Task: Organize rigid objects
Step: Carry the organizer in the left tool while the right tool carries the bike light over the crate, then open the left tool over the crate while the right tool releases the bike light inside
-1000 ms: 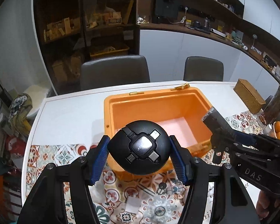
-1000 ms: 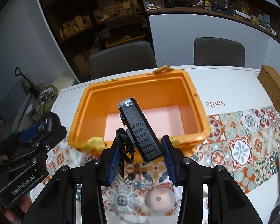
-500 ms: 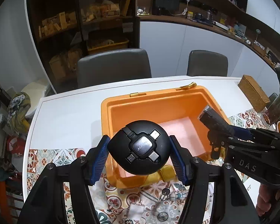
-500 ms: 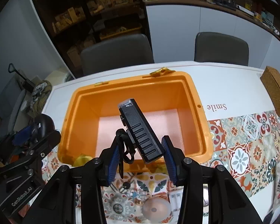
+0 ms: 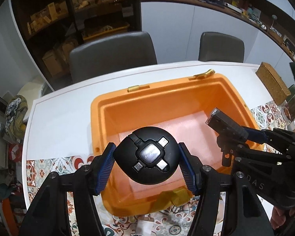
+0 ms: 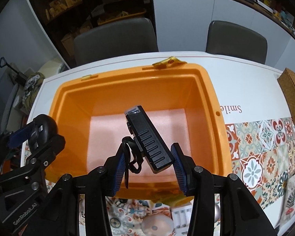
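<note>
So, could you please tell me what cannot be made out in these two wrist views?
- Left wrist view: the round black cable hub hides part of the orange plastic bin's pink floor.
- Right wrist view: the ribbed black rectangular device hides floor behind it.
- Both views: small items on the patterned tiled mat sit behind the tools, unidentifiable.

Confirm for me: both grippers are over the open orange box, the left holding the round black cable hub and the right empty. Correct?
Not quite. The right gripper is not empty: the right wrist view shows a ribbed black rectangular device between its pads. The left gripper does hold the round black cable hub over the orange box.
</note>
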A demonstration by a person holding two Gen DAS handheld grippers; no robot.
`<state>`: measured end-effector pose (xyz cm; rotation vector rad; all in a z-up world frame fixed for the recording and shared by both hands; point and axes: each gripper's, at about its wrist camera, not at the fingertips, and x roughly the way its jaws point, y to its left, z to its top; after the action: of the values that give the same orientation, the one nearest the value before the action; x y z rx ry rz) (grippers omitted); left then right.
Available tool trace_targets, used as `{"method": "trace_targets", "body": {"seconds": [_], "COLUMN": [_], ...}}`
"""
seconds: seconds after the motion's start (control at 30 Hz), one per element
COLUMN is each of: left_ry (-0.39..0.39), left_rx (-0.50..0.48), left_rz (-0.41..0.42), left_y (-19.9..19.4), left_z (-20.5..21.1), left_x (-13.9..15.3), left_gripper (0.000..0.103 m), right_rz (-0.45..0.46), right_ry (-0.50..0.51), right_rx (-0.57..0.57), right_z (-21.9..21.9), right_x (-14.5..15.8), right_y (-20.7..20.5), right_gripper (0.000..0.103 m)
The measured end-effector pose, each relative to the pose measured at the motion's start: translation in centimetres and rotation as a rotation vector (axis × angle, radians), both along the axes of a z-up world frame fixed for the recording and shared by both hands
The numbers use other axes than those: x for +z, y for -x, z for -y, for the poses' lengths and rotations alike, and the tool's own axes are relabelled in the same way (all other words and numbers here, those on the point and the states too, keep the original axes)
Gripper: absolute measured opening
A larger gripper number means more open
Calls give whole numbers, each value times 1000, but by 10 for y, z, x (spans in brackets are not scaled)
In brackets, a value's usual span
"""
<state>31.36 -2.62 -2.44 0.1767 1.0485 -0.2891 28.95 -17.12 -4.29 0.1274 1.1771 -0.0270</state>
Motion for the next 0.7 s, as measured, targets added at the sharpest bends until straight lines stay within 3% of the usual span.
{"method": "trace_targets", "body": {"seconds": [0.4, 0.7], "left_ry": [-22, -36], "left_rx": [7, 59], "left_rz": [-111, -75], "left_y": [-16, -15], "left_z": [7, -1], "left_x": [-39, -27], "left_gripper": [63, 77], "right_rz": [-40, -53], "right_ry": [18, 10], "right_rx": [-6, -10], "right_z": [5, 7], "right_x": [-16, -22], "right_y": [-10, -13], "right_gripper": [46, 47]}}
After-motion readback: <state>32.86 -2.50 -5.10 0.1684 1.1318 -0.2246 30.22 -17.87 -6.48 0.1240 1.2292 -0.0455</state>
